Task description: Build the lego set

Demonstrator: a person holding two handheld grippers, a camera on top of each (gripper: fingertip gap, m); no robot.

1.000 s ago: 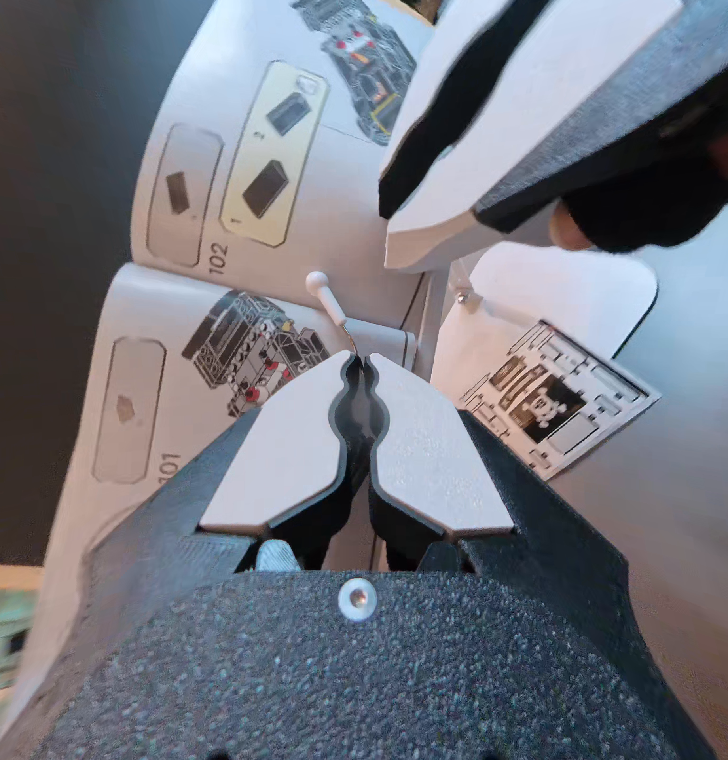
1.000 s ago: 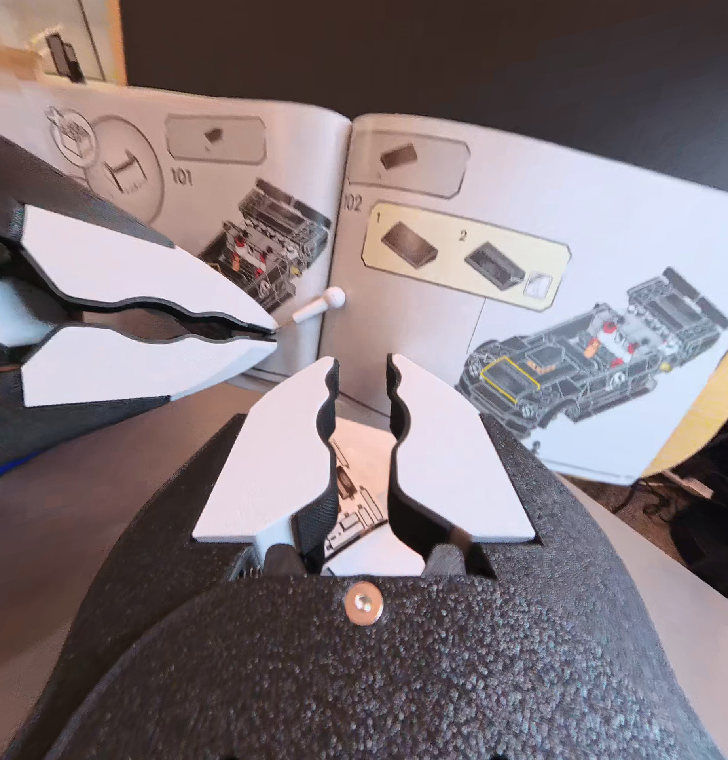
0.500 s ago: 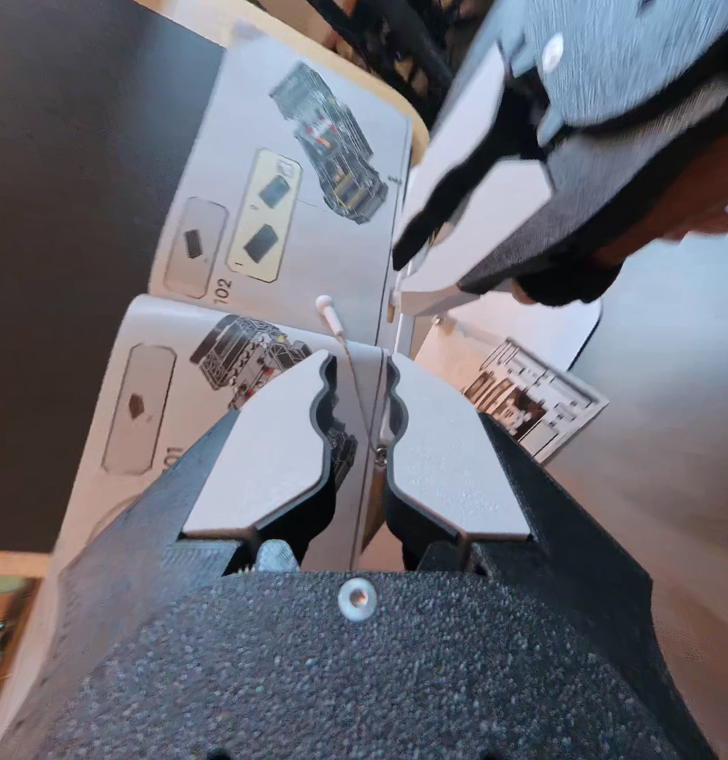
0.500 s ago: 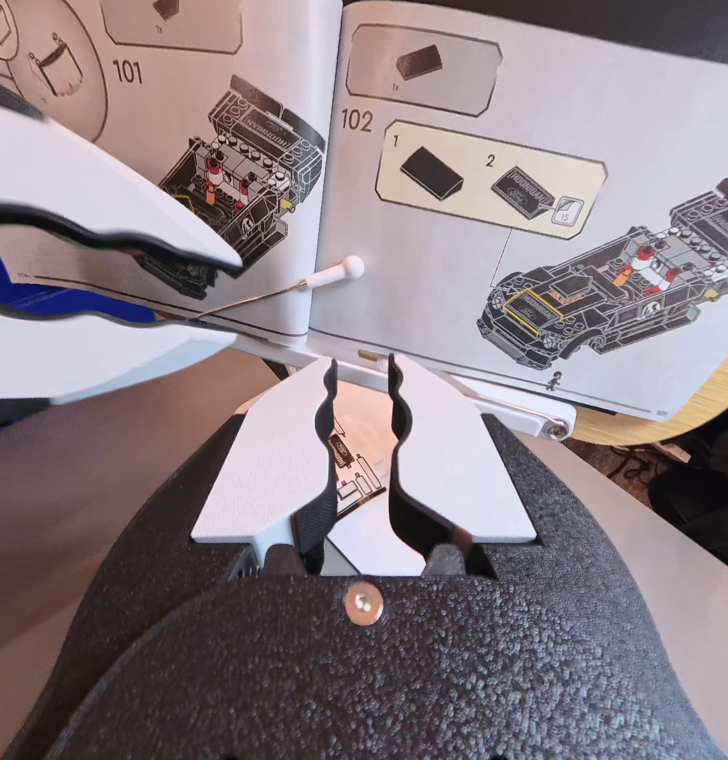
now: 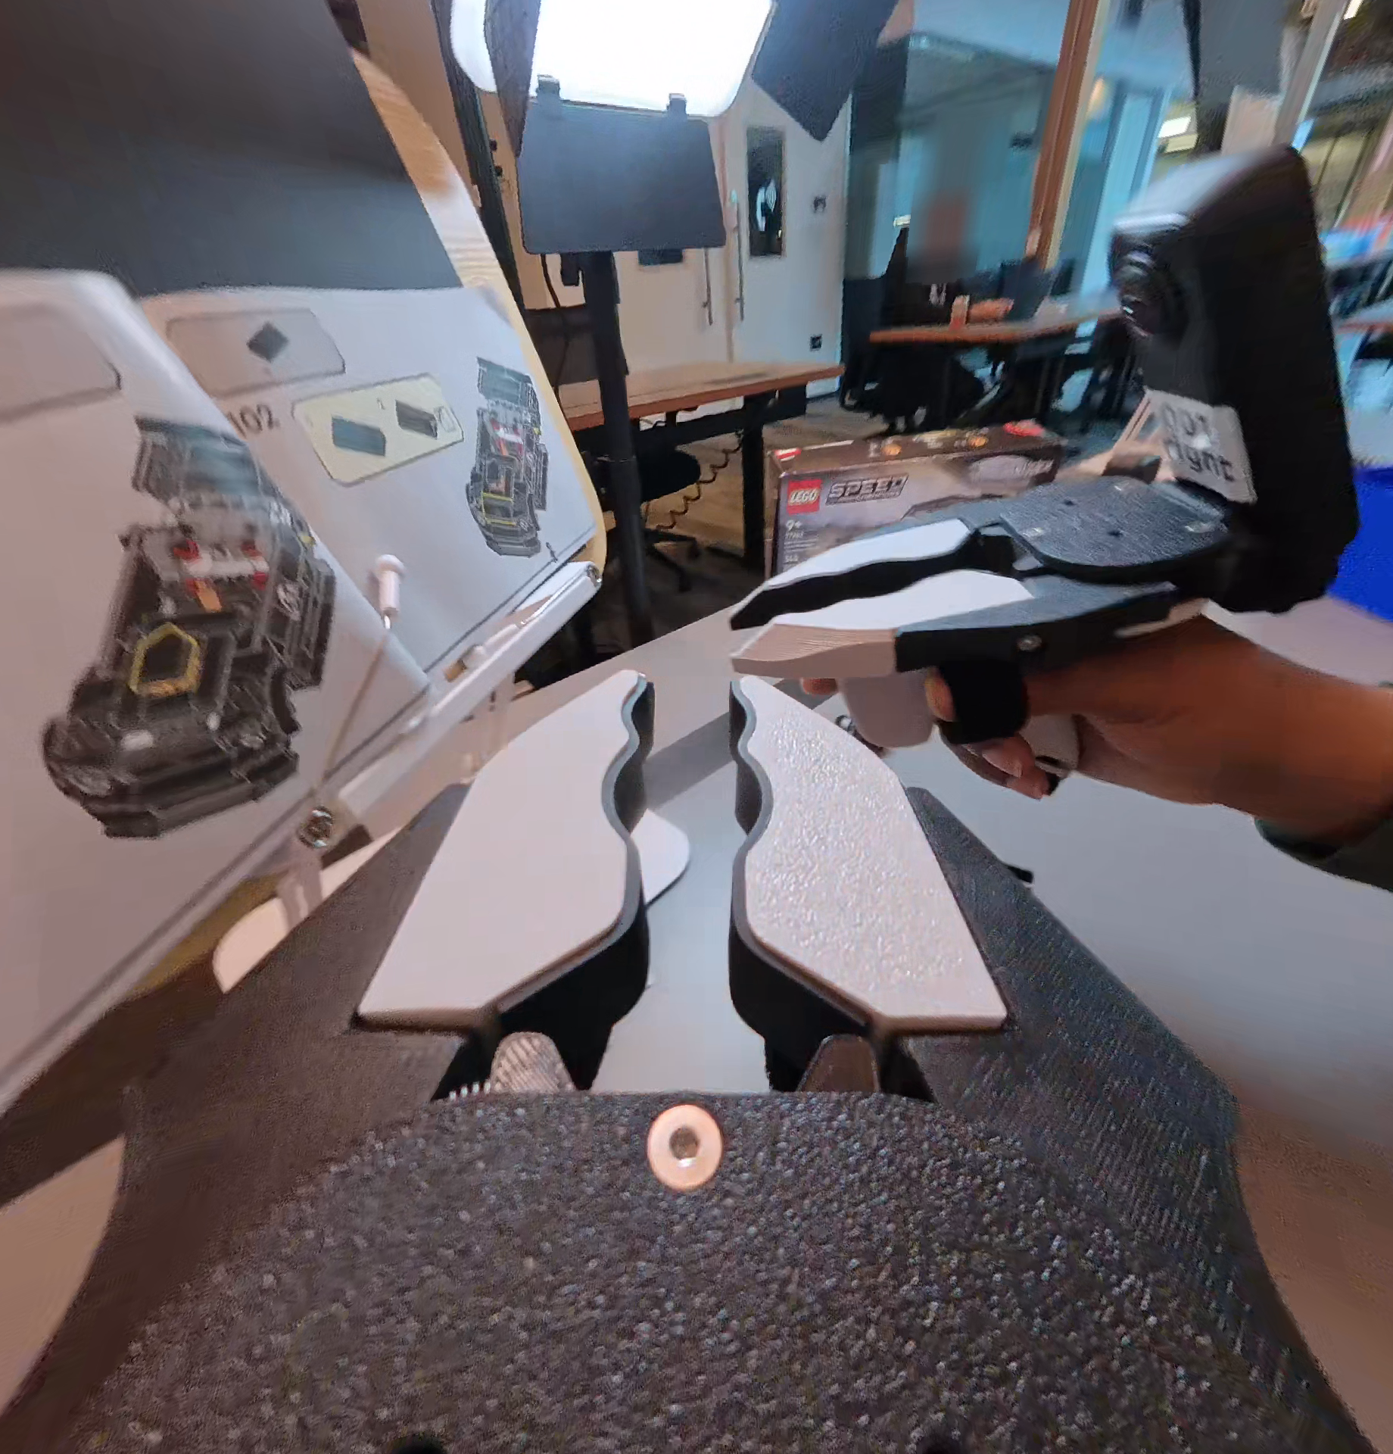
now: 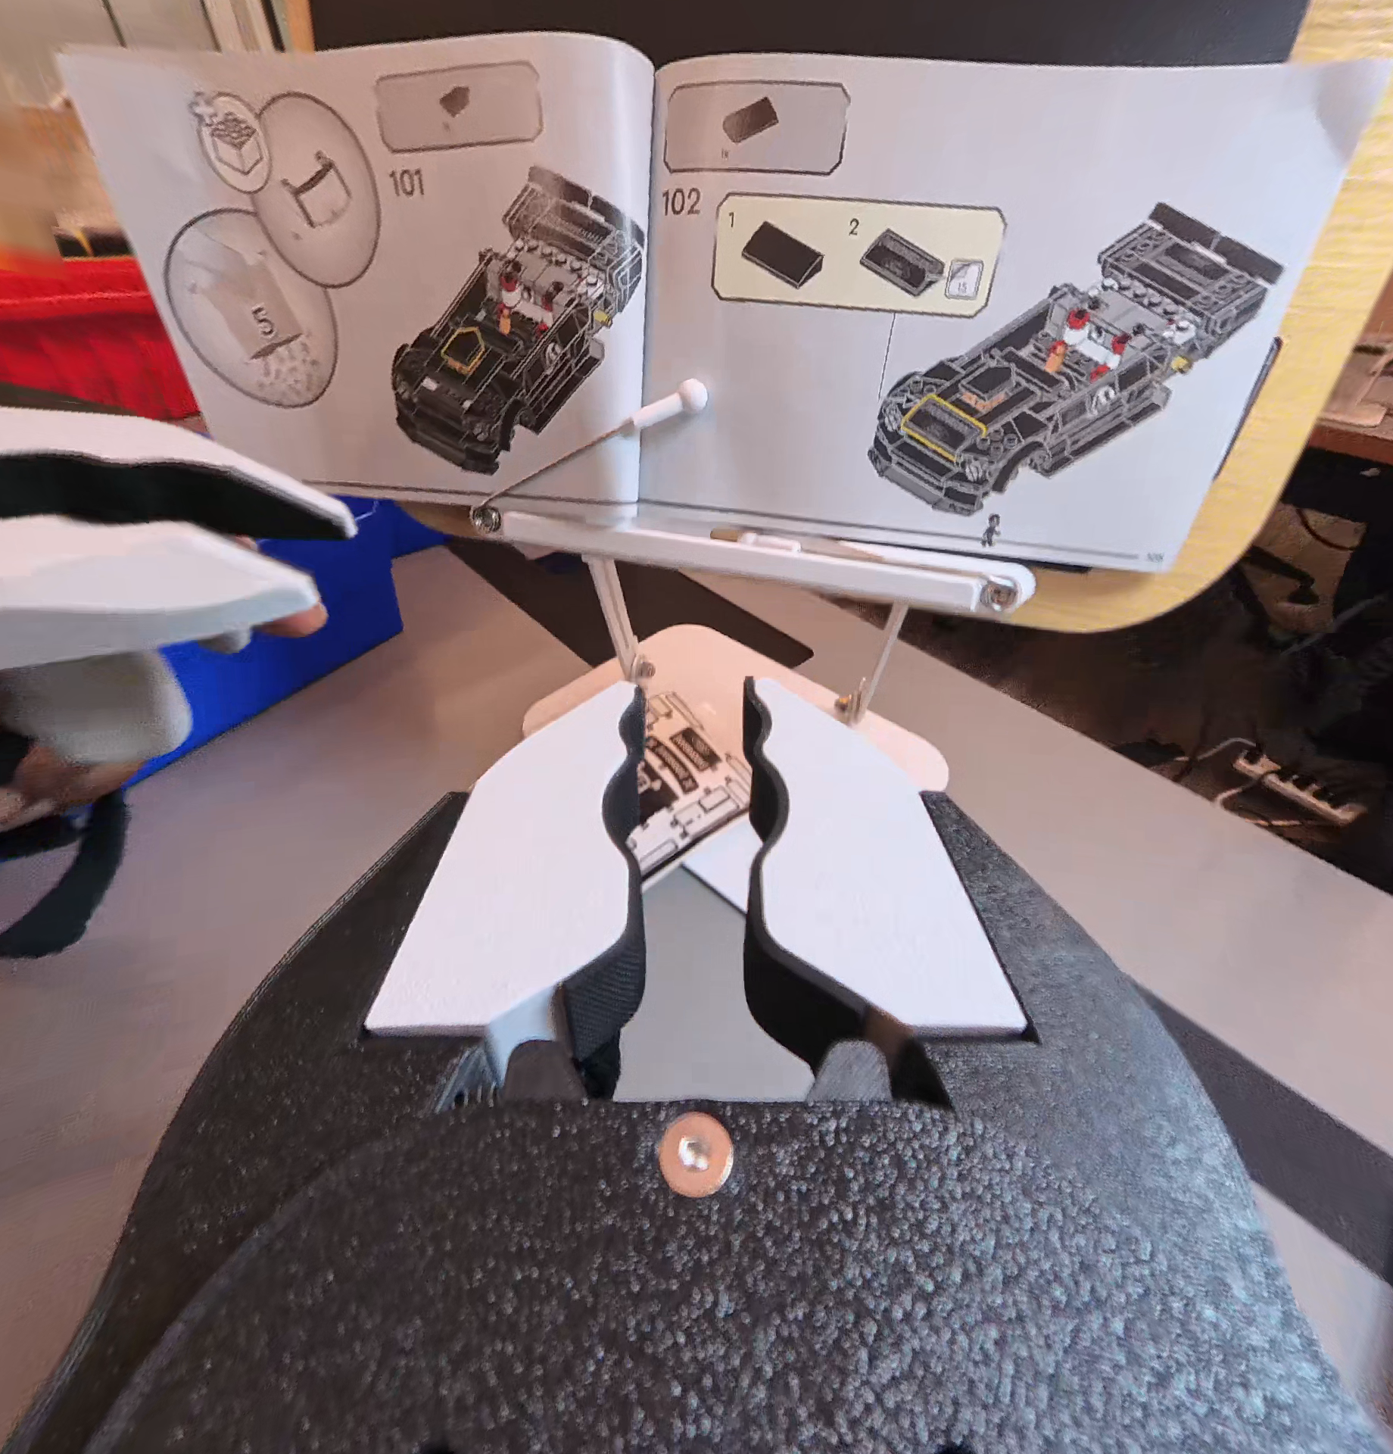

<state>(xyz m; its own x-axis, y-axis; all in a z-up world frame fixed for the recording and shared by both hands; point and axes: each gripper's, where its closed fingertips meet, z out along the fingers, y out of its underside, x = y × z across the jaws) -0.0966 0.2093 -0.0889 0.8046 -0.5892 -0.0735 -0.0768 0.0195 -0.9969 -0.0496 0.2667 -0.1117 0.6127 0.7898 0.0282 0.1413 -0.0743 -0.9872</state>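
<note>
The instruction booklet (image 6: 646, 275) stands open on a white stand (image 6: 756, 555), showing two steps of a black car. A wire page holder with a white tip (image 6: 681, 397) lies across its fold; it also shows in the left wrist view (image 5: 386, 570). A sticker sheet (image 6: 685, 779) lies on the stand's base, seen between my right gripper's fingers. My right gripper (image 6: 692, 692) is open and empty, facing the booklet. My left gripper (image 5: 689, 692) is open and empty, to the booklet's (image 5: 284, 488) right. Each gripper shows in the other's view, the right one (image 5: 744, 633) and the left one (image 6: 331, 555).
A grey table (image 6: 324, 826) holds the stand. A blue bin (image 6: 347, 629) sits behind the left gripper and something red (image 6: 64, 315) is beyond it. A black Lego box (image 5: 913, 492) stands at the table's far edge. A studio light on a pole (image 5: 615, 197) stands beyond. Left tips to right tips: about 8 cm.
My left gripper opened, let go of the wire page holder and drew back from the booklet. My right gripper also pulled back, staying open.
</note>
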